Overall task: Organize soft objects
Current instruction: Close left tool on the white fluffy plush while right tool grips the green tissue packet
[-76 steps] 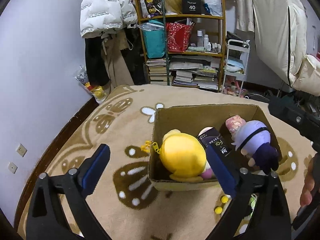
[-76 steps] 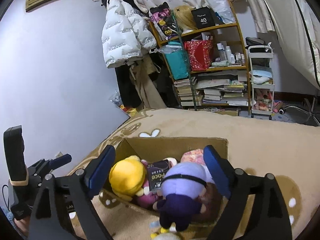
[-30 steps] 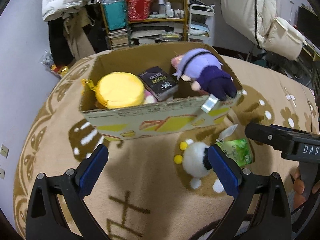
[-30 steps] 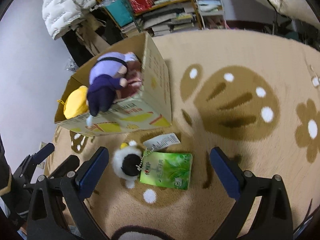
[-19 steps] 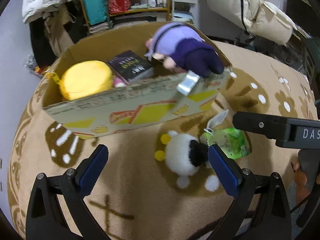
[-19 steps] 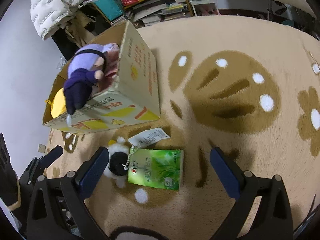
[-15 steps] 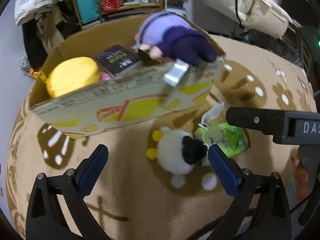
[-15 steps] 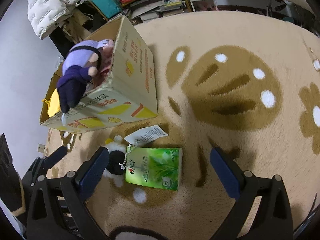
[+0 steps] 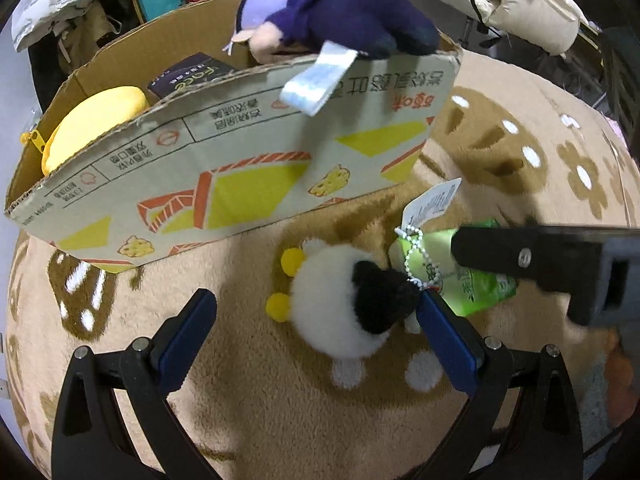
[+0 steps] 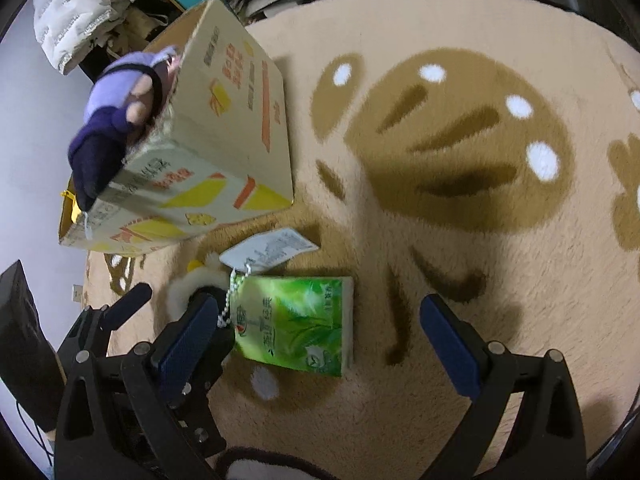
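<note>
With both the left gripper [image 9: 316, 330] and right gripper [image 10: 320, 330] jaws apart, the white plush toy [image 9: 340, 300] lay on the rug beside the box [image 9: 240, 160]; its chained tag [image 10: 268, 254] could snag when lifted.

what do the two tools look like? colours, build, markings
Both match: black plastic arms forked into a V, silver screws, flat blue pads on the fingers. Left tool, right tool. No cables or sleeves visible. The right tool's finger, seen from the left camera, is plain black with one screw.
</note>
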A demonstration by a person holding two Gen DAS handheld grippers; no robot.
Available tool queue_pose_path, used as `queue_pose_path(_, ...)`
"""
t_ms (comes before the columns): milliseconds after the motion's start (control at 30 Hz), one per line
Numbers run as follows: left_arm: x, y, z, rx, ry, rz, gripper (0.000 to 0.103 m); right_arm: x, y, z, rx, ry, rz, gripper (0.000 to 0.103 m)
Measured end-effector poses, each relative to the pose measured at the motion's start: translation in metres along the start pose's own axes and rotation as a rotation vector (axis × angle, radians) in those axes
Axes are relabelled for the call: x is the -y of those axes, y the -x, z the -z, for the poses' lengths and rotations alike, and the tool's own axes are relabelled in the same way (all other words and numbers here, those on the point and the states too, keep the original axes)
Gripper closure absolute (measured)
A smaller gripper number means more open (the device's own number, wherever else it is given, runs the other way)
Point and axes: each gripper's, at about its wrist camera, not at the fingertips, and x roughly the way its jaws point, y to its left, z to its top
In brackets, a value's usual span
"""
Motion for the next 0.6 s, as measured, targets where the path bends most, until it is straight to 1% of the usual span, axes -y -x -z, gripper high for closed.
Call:
queue_pose_path(133, -0.001, -0.002, -0.002, 0.015, 0.011, -0.025, 0.004, -0.003, -0.006, 0.004, -0.024, 0.012, -0.008, 0.001)
queue_pose_path(233, -0.004, -0.010, -0.004, -0.004, 0.024, -0.056, 0.004, -0.006, -0.011, 0.007, -0.039, 0.024, -0.009, 0.002)
queue_pose_path(333, -0.006, -0.018, -0.004, -0.024, 0.033, -0.054, 0.004, -0.008, -0.015, 0.008, -0.047, 0.024, -0.005, 0.002)
queue_pose_path(600, -0.008, -0.026, -0.002, -0.037, 0.026, -0.074, 0.004, -0.013, -0.027, 0.004, -0.067, 0.026, 0.011, 0.002)
